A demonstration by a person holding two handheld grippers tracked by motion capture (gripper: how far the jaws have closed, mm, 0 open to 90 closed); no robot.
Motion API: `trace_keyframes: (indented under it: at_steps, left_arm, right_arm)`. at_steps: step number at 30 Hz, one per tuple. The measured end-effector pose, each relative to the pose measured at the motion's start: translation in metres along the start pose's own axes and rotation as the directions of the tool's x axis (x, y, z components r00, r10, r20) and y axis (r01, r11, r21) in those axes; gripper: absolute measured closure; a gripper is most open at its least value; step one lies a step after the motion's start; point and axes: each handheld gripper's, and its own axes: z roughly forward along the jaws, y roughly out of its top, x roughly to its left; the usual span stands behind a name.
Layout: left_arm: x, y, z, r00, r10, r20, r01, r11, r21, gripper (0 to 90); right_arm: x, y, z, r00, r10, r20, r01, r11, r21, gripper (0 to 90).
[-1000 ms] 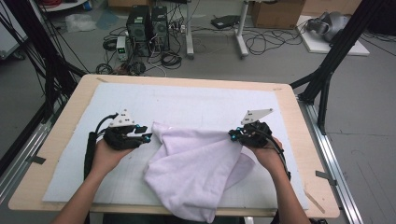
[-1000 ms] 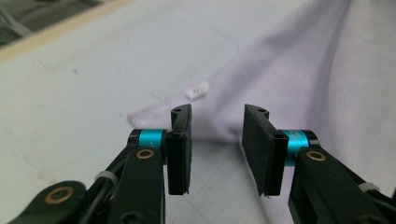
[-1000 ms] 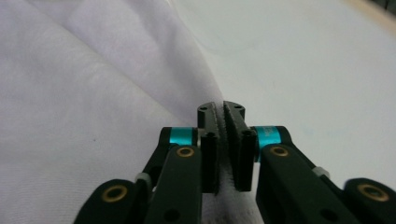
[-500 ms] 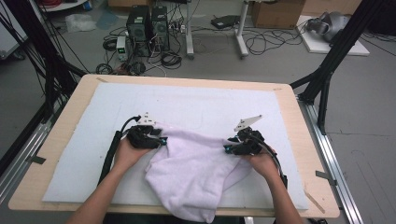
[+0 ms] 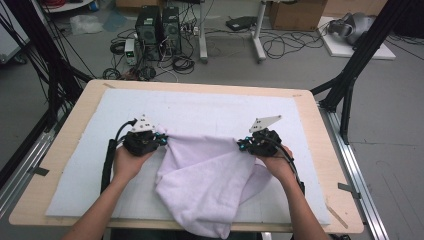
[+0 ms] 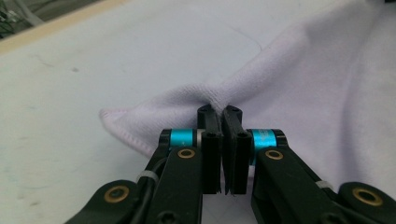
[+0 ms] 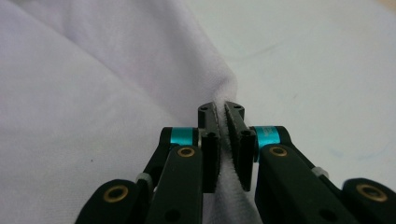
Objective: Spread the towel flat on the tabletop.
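A person at a wooden table (image 5: 65,150) pinches a pale lilac towel (image 5: 210,185) with two hand-held grippers. The left gripper (image 5: 161,140) has just been closing, and its jaws are now clamped on a fold at the towel's left upper corner; the left gripper view shows the cloth (image 6: 299,93) bunched between the black tips of that gripper (image 6: 220,114), with a stitched hem curling out to one side. The right gripper (image 5: 242,144) has likewise just been closing and now bites a ridge of the towel's right upper edge; in the right gripper view the fabric (image 7: 93,93) runs down through the narrow gap in that gripper (image 7: 220,112).

The towel lies crumpled on the white mat (image 5: 210,110) that covers the tabletop, stretched between the two grippers about midway across and spilling over the near edge. The left hand (image 5: 127,162) and the right hand (image 5: 277,165) rest on the mat beside it.
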Motion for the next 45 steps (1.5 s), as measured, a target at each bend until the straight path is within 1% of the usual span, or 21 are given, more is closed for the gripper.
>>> trace_keyframes:
  at_steps: [2, 3, 4, 6, 8, 9, 10, 11, 13, 14, 15, 17, 18, 21, 23, 25, 28, 31, 36, 40, 45]
  left_arm:
    - [0.008, 0.009, -0.009, 0.9998, -0.015, -0.012, 0.015, 0.9994, -0.032, 86.6]
    - [0.012, 0.015, -0.013, 0.9996, -0.011, -0.026, 0.010, 0.9993, -0.036, 86.7]
    - [0.017, 0.023, -0.016, 0.9991, 0.000, -0.042, -0.002, 0.9991, -0.042, 86.7]
    - [0.026, 0.041, -0.019, 0.9972, 0.016, -0.073, -0.020, 0.9981, -0.059, 86.8]
    - [0.038, 0.062, -0.015, 0.9943, 0.033, -0.102, -0.040, 0.9969, -0.068, 86.2]
    - [0.044, 0.069, -0.010, 0.9935, 0.023, -0.112, -0.032, 0.9966, -0.075, 83.2]
    - [0.049, 0.074, -0.005, 0.9925, 0.001, -0.122, -0.011, 0.9971, -0.076, 71.1]
    - [0.052, 0.074, -0.001, 0.9933, -0.014, -0.115, 0.006, 0.9972, -0.074, 62.7]
    - [0.055, 0.069, 0.005, 0.9967, -0.016, -0.080, 0.012, 0.9986, -0.052, 58.9]
    - [0.054, 0.065, 0.006, 0.9978, -0.013, -0.065, 0.010, 0.9988, -0.047, 57.0]
    - [0.053, 0.058, 0.006, 0.9984, -0.007, -0.055, 0.004, 0.9987, -0.050, 56.9]
    - [0.051, 0.042, 0.008, 0.9993, -0.020, -0.030, 0.019, 0.9986, -0.049, 56.6]
    - [0.049, 0.035, 0.008, 0.9995, -0.021, -0.023, 0.020, 0.9988, -0.045, 56.0]
    - [0.040, 0.015, 0.006, 1.0000, -0.003, 0.005, 0.003, 0.9997, -0.025, 55.4]
    - [0.033, 0.004, 0.003, 0.9996, 0.008, 0.027, -0.007, 0.9994, -0.034, 54.0]
    - [0.024, -0.006, -0.003, 0.9988, 0.020, 0.046, -0.019, 0.9991, -0.039, 53.3]
    - [0.011, -0.018, -0.014, 0.9963, 0.025, 0.082, -0.021, 0.9984, -0.052, 51.9]
    - [-0.002, -0.028, -0.025, 0.9928, 0.036, 0.114, -0.029, 0.9977, -0.061, 51.2]
    - [-0.022, -0.043, -0.037, 0.9860, 0.065, 0.153, -0.056, 0.9966, -0.061, 48.6]
    - [-0.037, -0.050, -0.044, 0.9800, 0.099, 0.172, -0.091, 0.9944, -0.055, 45.5]
    - [-0.054, -0.060, -0.045, 0.9652, 0.121, 0.232, -0.113, 0.9924, -0.047, 44.9]
  right_arm:
    - [-0.007, 0.011, -0.001, 1.0000, -0.005, 0.003, 0.005, 1.000, -0.001, 85.7]
    - [-0.012, 0.019, -0.002, 0.9999, -0.010, 0.005, 0.010, 1.000, -0.001, 85.8]
    - [-0.017, 0.026, -0.003, 0.9999, -0.012, 0.011, 0.012, 1.000, -0.023, 85.9]
    - [-0.030, 0.046, -0.009, 0.9993, -0.007, 0.038, 0.009, 0.998, -0.059, 85.9]
    - [-0.047, 0.067, -0.014, 0.9968, -0.004, 0.079, 0.011, 0.996, -0.092, 85.7]
    - [-0.055, 0.076, -0.014, 0.9944, 0.002, 0.105, 0.008, 0.995, -0.099, 84.8]
    - [-0.063, 0.082, -0.013, 0.9899, 0.019, 0.140, -0.004, 0.994, -0.108, 80.9]
    - [-0.071, 0.085, -0.011, 0.9857, 0.047, 0.162, -0.030, 0.994, -0.107, 73.7]
    - [-0.080, 0.080, -0.003, 0.9780, 0.108, 0.179, -0.090, 0.990, -0.106, 63.9]
    - [-0.081, 0.074, 0.002, 0.9796, 0.121, 0.160, -0.108, 0.990, -0.090, 61.9]
    - [-0.080, 0.070, 0.006, 0.9810, 0.117, 0.155, -0.107, 0.991, -0.075, 60.1]
    - [-0.073, 0.059, 0.012, 0.9858, 0.086, 0.145, -0.080, 0.996, -0.041, 57.1]
    - [-0.070, 0.054, 0.014, 0.9873, 0.104, 0.120, -0.103, 0.995, -0.014, 54.7]
    - [-0.050, 0.040, 0.012, 0.9929, 0.075, 0.092, -0.073, 0.997, -0.033, 55.4]
    - [-0.034, 0.033, 0.008, 0.9967, 0.061, 0.053, -0.058, 0.996, -0.064, 55.3]
    - [-0.015, 0.027, 0.002, 0.9992, 0.027, 0.030, -0.024, 0.997, -0.072, 54.2]
    - [0.012, 0.018, -0.007, 0.9998, 0.000, -0.020, -0.002, 0.992, -0.124, 53.8]
    - [0.038, 0.010, -0.013, 0.9976, -0.049, -0.049, 0.042, 0.990, -0.132, 53.1]
    - [0.072, -0.007, -0.016, 0.9897, -0.094, -0.108, 0.080, 0.988, -0.133, 51.6]
    - [0.086, -0.020, -0.016, 0.9865, -0.095, -0.133, 0.077, 0.988, -0.134, 50.8]
    - [0.102, -0.035, -0.015, 0.9784, -0.111, -0.174, 0.090, 0.988, -0.125, 49.9]
